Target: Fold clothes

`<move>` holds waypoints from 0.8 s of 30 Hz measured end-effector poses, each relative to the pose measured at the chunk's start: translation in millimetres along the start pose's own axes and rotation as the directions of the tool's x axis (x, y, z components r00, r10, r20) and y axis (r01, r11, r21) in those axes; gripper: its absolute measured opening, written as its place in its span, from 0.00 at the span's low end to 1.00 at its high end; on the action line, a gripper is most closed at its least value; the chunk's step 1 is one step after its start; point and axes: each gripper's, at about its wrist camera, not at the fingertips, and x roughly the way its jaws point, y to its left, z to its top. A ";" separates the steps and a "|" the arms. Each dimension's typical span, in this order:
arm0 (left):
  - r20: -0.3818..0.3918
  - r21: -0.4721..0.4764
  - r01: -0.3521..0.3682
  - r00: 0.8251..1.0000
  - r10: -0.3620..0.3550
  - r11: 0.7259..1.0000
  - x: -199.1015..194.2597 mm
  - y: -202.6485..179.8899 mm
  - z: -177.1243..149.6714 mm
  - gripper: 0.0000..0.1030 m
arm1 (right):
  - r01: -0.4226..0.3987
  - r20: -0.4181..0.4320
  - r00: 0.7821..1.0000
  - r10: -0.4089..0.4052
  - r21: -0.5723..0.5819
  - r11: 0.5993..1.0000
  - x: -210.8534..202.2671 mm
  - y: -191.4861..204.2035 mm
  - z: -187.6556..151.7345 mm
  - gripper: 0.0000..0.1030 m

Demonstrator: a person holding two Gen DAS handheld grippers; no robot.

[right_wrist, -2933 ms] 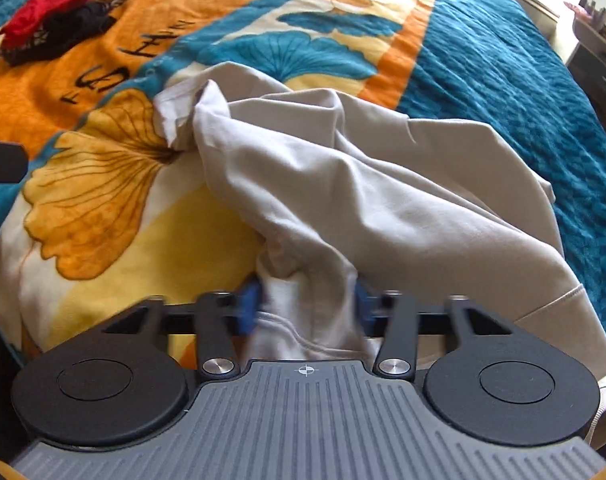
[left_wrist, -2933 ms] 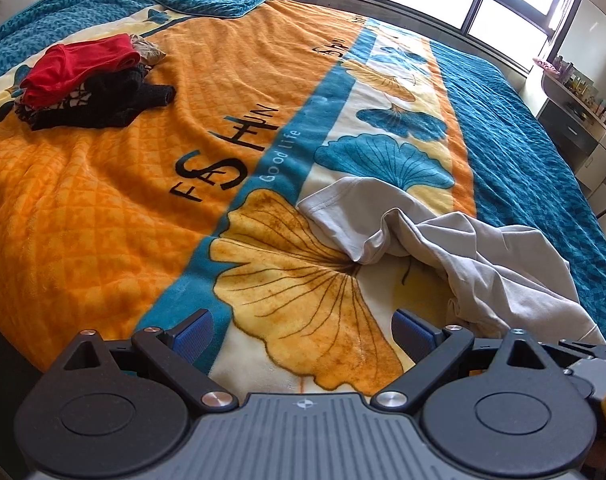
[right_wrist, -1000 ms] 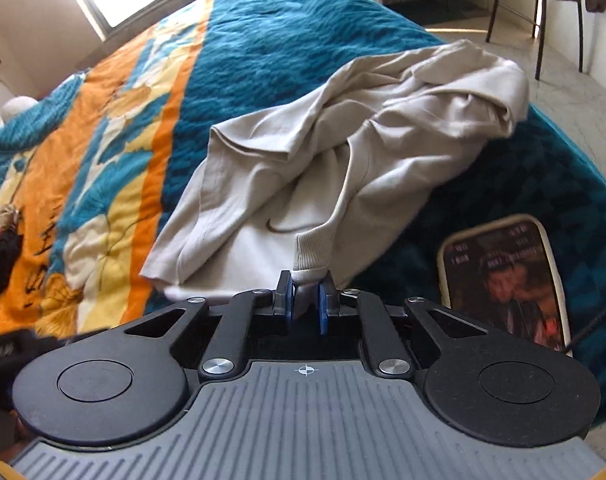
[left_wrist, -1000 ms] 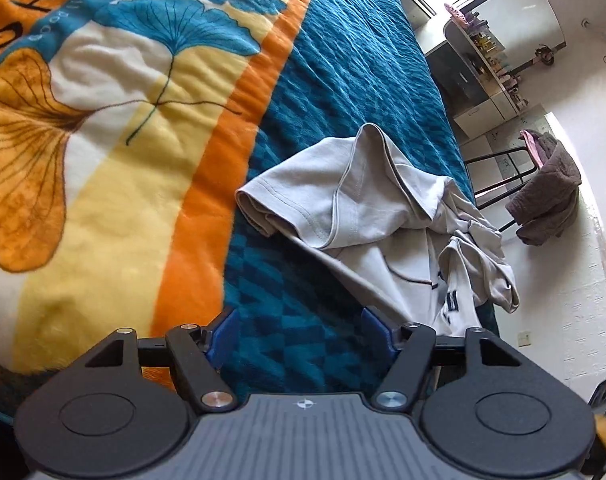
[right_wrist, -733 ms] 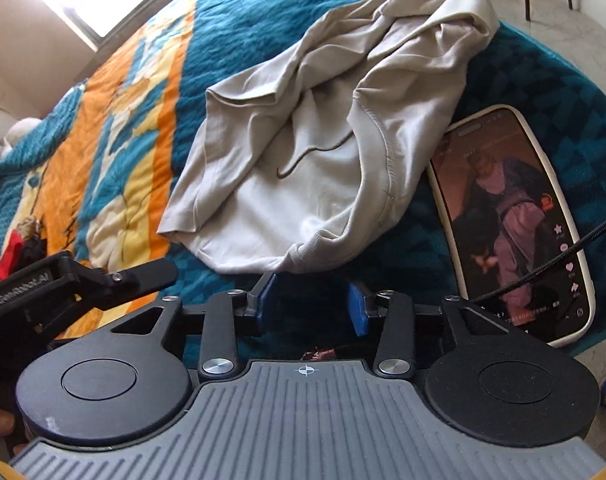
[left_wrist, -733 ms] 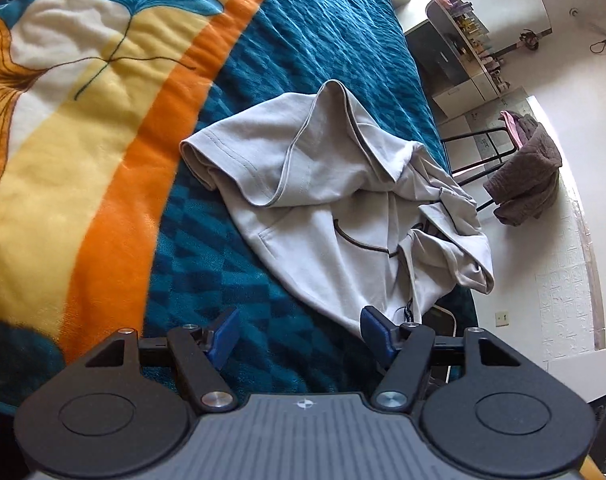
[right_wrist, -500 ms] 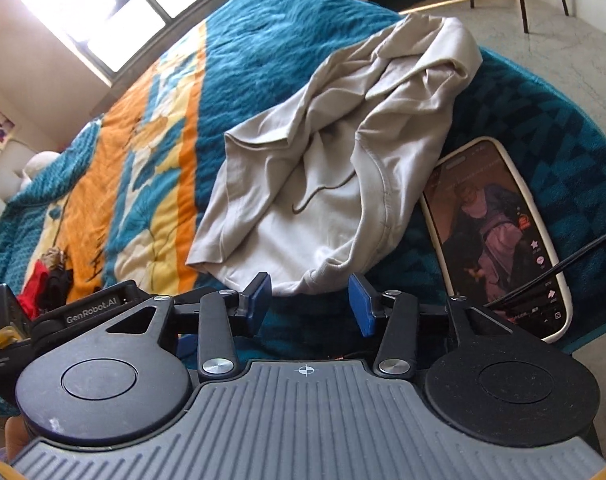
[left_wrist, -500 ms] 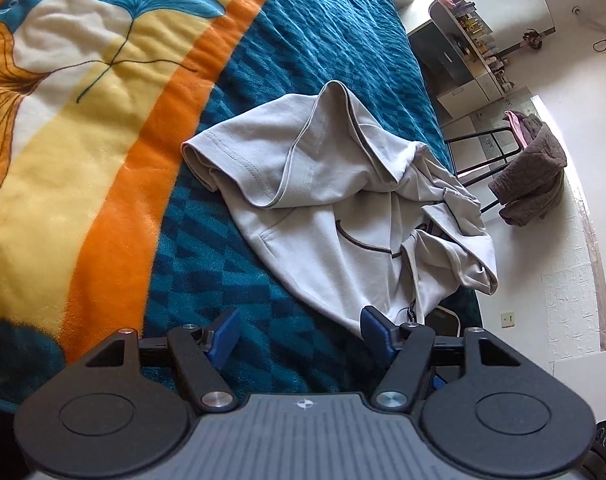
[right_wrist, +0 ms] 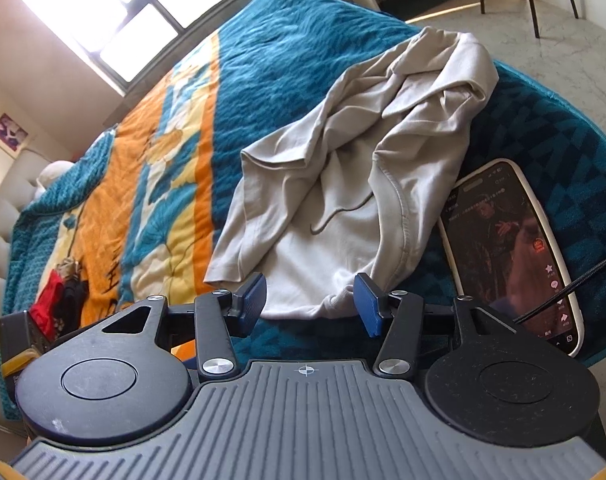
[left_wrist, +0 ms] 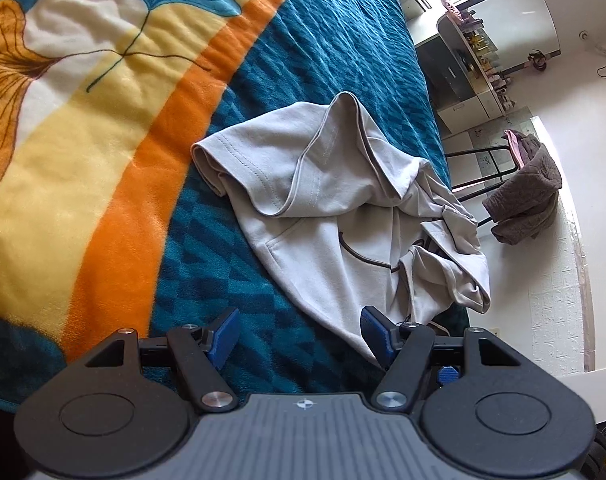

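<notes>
I have the crumpled beige cotton hoodie (right_wrist: 343, 184) lying on the teal edge of the plush orange-and-teal patterned blanket (left_wrist: 115, 208), its long axis running from 6 toward 1 o'clock in my right view. My right gripper (right_wrist: 310, 300) hangs spread wide and empty, the ribbed hem just ahead at 12 o'clock. My left gripper (left_wrist: 301, 334), equally wide and empty, sees the garment toward 1 o'clock. A white-cased smartphone (right_wrist: 511, 248) lies touching the hoodie at 3 o'clock. I judge the right nearer.
</notes>
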 end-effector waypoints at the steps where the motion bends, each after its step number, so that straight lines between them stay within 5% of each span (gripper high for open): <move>1: -0.002 -0.003 -0.001 1.000 0.001 1.000 0.9 -0.1 0.7 0.61 | 0.003 0.001 1.000 -0.003 0.001 1.000 0.7 0.0 1.4 0.53; 9: -0.026 -0.027 -0.031 0.999 0.030 0.999 2.1 5.2 0.7 0.59 | 0.006 0.026 1.000 -0.007 0.032 0.999 -8.0 -5.5 2.6 0.55; 17: 0.007 -0.180 0.108 0.994 -0.108 0.978 -1.4 13.5 1.9 0.41 | 0.006 0.073 0.997 -0.011 0.076 0.997 -24.0 -21.7 3.8 0.60; 24: -0.042 -0.271 0.133 0.988 -0.150 0.953 25.4 8.9 3.3 0.34 | 0.003 0.076 0.997 -0.011 0.105 0.994 -22.1 -32.6 6.1 0.60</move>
